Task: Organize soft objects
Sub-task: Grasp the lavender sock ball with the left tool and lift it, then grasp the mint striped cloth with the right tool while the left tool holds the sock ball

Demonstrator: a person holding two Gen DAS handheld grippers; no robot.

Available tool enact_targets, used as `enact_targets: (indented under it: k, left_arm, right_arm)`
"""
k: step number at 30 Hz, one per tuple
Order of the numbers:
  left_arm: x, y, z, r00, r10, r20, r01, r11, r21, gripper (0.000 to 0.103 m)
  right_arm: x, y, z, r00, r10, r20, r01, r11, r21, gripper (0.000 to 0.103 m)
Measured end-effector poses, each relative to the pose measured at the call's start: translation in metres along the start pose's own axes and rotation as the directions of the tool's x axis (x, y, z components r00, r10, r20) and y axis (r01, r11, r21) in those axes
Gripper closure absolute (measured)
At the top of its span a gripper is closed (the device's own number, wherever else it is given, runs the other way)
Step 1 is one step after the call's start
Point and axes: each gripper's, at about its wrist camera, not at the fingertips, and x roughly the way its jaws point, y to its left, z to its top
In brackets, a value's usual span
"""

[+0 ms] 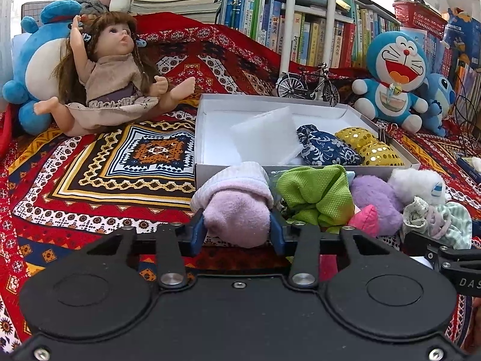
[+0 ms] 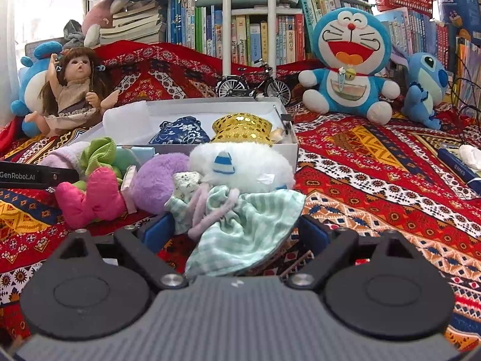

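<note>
You could read only two bits of lettering. In the right wrist view, white print on the black bar of the left gripper [image 2: 36, 177], which reached in from the left edge of the picture above the patterned cloth [image 2: 375, 180], read "GenRobot.AI". In the left wrist view, the black body of the right gripper [image 1: 457, 266], at the right edge of the picture, carried white capitals "DAS", cut off by the picture's edge. The spines of the books [image 2: 255, 39] along the back of the cloth bore printed characters, but you could not make them out. The blue box [image 1: 463, 39] at the upper right had print too small to read.
</note>
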Motion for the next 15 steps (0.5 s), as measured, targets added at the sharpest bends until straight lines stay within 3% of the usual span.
enact_targets:
  k: [11, 13, 15]
  left_arm:
    - [-0.026, 0.009, 0.007, 0.999, 0.0, 0.044, 0.0, 1.0, -0.009, 0.064]
    - [-0.03, 0.01, 0.01, 0.999, -0.002, 0.054, 0.002, 1.0, -0.011, 0.064]
    - [-0.032, 0.01, 0.012, 0.998, -0.005, 0.062, 0.006, 1.0, -0.012, 0.064]
  right_arm:
    - [-0.026, 0.004, -0.001, 0.999, 0.031, 0.019, -0.03, 0.999, -0.037, 0.016]
    - [-0.031, 0.004, 0.003, 0.999, 0.026, 0.026, -0.025, 0.999, -0.039, 0.019]
    - [-0.032, 0.003, 0.006, 1.0, 0.014, 0.019, -0.013, 0.999, -0.034, 0.032]
